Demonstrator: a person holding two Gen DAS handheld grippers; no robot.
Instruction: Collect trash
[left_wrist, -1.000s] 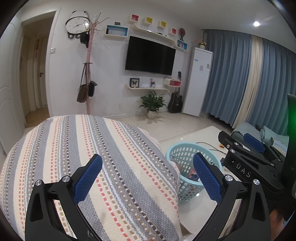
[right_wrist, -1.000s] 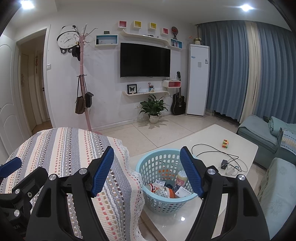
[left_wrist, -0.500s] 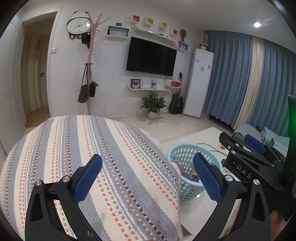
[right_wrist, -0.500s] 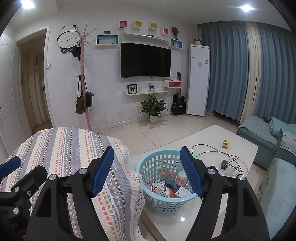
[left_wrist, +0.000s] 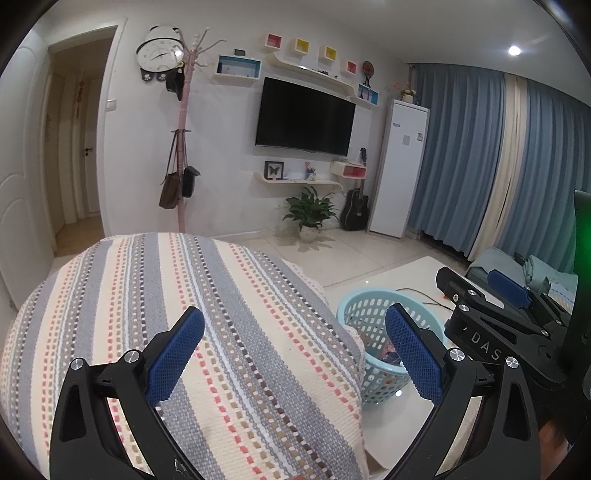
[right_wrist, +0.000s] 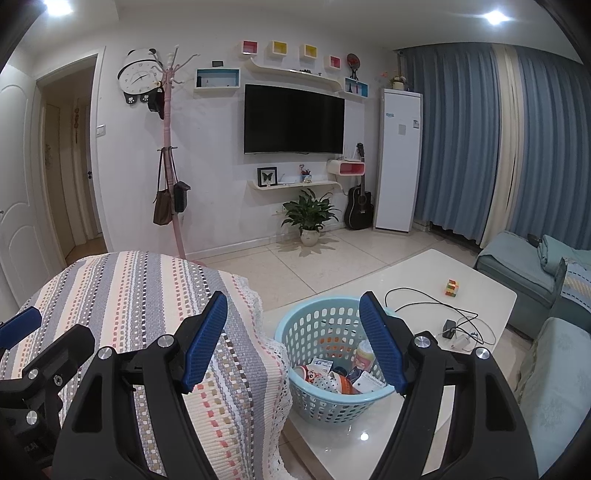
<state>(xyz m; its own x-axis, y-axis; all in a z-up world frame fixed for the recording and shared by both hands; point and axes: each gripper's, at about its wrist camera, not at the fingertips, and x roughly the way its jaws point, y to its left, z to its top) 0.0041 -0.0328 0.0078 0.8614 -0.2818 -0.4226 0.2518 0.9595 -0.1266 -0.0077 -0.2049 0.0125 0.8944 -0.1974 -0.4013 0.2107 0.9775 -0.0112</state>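
Both grippers wait with jaws apart, nothing between them.
The right gripper (right_wrist: 293, 347) and left gripper (left_wrist: 295, 349) hover over the striped cover (right_wrist: 147, 295); beyond, the blue basket (right_wrist: 317, 325) stands upright on the white table (right_wrist: 417, 273), mouth up (trash (right_wrist: 343, 376) lies inside).

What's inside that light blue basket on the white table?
The basket holds mixed trash: small cartons, printed wrappers, a cup-like container. Its wall and the top pieces hide whatever lies deeper.

Two handheld grippers point forward, side by side. The left gripper (left_wrist: 293, 350) and right gripper (right_wrist: 293, 339) have blue-padded jaws spread apart, gripping nothing.
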